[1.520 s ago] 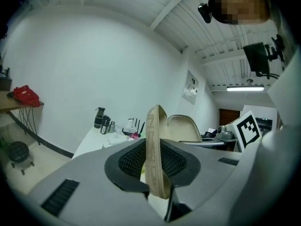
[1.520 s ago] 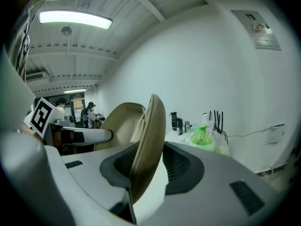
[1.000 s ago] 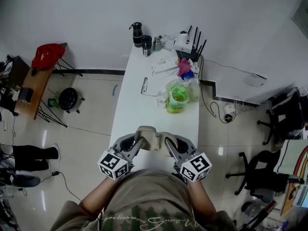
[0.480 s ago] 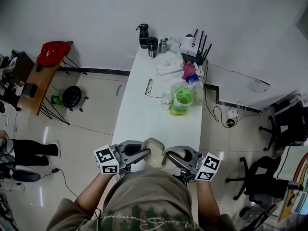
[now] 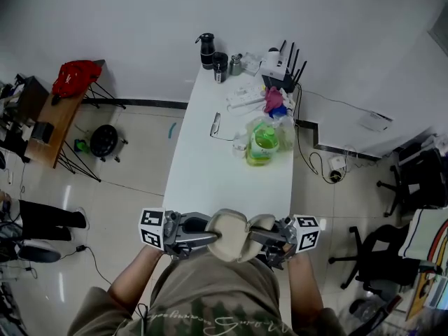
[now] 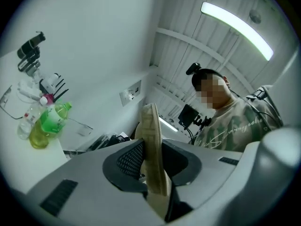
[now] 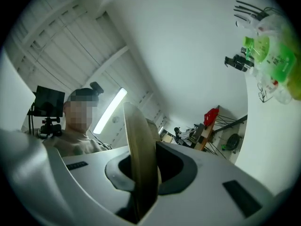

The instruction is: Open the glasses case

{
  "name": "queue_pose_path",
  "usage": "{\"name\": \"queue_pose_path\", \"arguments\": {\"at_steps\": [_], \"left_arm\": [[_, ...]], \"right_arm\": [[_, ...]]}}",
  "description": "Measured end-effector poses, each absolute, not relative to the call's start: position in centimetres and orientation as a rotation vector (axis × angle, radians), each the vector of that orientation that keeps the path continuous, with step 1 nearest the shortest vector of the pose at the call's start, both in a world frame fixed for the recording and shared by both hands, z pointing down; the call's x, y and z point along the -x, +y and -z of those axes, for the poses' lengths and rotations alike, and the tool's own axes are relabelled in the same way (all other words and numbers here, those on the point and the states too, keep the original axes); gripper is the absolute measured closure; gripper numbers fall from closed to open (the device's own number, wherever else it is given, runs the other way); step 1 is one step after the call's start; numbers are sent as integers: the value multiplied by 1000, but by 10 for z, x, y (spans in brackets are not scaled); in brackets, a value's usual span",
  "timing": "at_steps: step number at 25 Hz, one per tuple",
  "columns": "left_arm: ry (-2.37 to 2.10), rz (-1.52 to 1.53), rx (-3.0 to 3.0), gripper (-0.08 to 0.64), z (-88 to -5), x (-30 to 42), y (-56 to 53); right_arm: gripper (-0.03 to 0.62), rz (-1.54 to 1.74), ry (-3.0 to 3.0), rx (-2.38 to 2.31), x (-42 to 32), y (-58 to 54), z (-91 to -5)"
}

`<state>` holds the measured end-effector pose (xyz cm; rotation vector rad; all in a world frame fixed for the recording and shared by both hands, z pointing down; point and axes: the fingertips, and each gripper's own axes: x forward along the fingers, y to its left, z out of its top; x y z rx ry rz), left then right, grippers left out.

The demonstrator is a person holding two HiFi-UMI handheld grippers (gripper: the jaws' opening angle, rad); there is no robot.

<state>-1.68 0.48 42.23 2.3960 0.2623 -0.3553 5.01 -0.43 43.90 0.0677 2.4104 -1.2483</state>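
Left gripper [image 5: 204, 237] is clamped on a thin beige wall of the glasses case [image 5: 229, 234], and you can see that wall edge-on between its jaws in the left gripper view. Same deal on the other side: the right gripper [image 5: 262, 236] is pinched onto the opposite beige wall. So both of the 2 grippers have the case, pointing in at each other from left and right. The case is held up off the white worktop [image 5: 210, 173], over its near edge and right in front of the person's chest. Can't really tell how far open it is from here. A pair of glasses [image 5: 213, 126] lies by the left edge, a green bottle [image 5: 260, 142] sits near the right edge, and a router [image 5: 280, 70] stands at the far right corner.
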Motion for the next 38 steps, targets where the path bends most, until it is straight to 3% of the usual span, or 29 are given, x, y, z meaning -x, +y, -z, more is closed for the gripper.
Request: {"name": "queue_pose_path", "arguments": {"at_steps": [4,11,18,24,37,38], "left_arm": [[251,337,-2422,466,-429,16,4],[-239,57,-2605,413,-491,38,-24],[-663,239,-2537,414,-489,106,-43],[-707,325,-2585,414,-462,86,-11],[-789,316,-2596,414,-445,59,32],[-795,319,-2593,414,-445,58,34]], "right_arm": [[537,1270,2393,-54,-51,-6,-448],[538,1352,2548,572,-68,-55,-549],[538,1642,2356,1083,-91,-100,-704],[538,1742,2363,1386,-83,-125,-808],[534,1851,2418,1495,-59,-157,-837],[506,1832,2454,1490,-60,-158,-835]]}}
